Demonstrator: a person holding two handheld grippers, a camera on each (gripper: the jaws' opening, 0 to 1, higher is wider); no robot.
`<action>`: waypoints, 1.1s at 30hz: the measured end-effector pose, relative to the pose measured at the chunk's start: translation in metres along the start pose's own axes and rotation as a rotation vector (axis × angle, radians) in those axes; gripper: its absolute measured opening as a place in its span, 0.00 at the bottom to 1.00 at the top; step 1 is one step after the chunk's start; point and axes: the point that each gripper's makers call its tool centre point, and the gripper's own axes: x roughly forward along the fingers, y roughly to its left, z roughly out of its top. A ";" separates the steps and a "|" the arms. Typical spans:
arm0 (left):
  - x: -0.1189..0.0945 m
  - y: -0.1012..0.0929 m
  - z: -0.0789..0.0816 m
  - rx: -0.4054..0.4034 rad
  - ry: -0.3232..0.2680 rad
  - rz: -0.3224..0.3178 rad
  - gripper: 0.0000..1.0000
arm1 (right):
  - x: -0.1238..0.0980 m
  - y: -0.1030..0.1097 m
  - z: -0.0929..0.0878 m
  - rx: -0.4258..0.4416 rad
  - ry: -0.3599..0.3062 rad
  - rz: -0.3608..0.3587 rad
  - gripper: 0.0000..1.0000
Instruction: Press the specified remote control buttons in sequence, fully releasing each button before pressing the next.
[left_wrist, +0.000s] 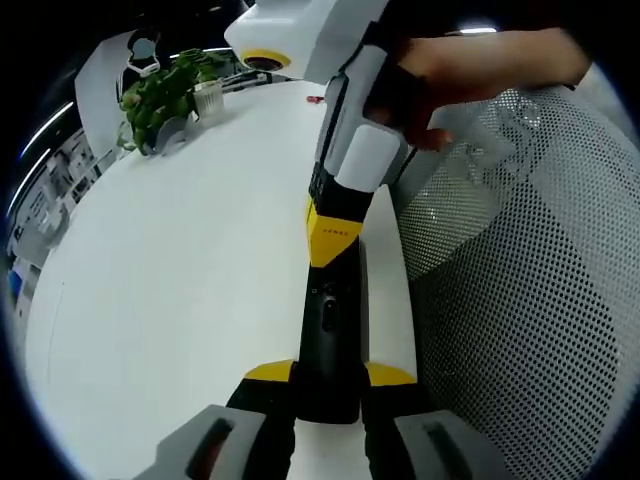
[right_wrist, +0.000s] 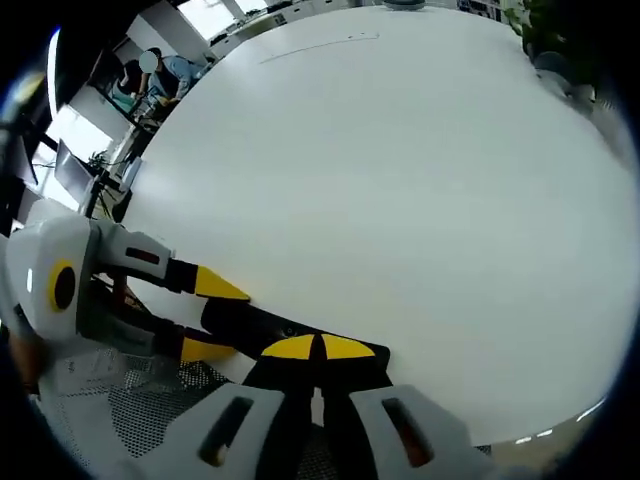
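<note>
Two yellow-tipped jaws of left gripper (left_wrist: 328, 375) in left gripper view, clamped on near end of black remote control (left_wrist: 331, 330) lying along right edge of white table (left_wrist: 180, 260); right gripper (left_wrist: 333, 238) down from above with closed tip on remote's far half, hand (left_wrist: 470, 70) on its grip; green plant (left_wrist: 160, 95) at far edge, mesh chair back (left_wrist: 530, 260) just beside table. Right gripper view: right gripper (right_wrist: 318, 348) jaws pressed together, tips on the remote control (right_wrist: 250, 322) at table (right_wrist: 400, 180) edge; left gripper (right_wrist: 205, 315) from left, holding remote's end
</note>
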 end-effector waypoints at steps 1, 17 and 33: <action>0.000 0.000 0.000 0.000 0.000 0.000 0.24 | 0.000 0.000 0.000 0.003 -0.002 0.001 0.00; 0.000 0.000 0.000 0.005 0.004 0.004 0.25 | 0.000 -0.001 0.001 0.052 0.020 0.030 0.00; 0.001 0.000 0.001 0.000 0.005 0.008 0.25 | -0.003 0.011 -0.008 0.102 0.087 0.096 0.00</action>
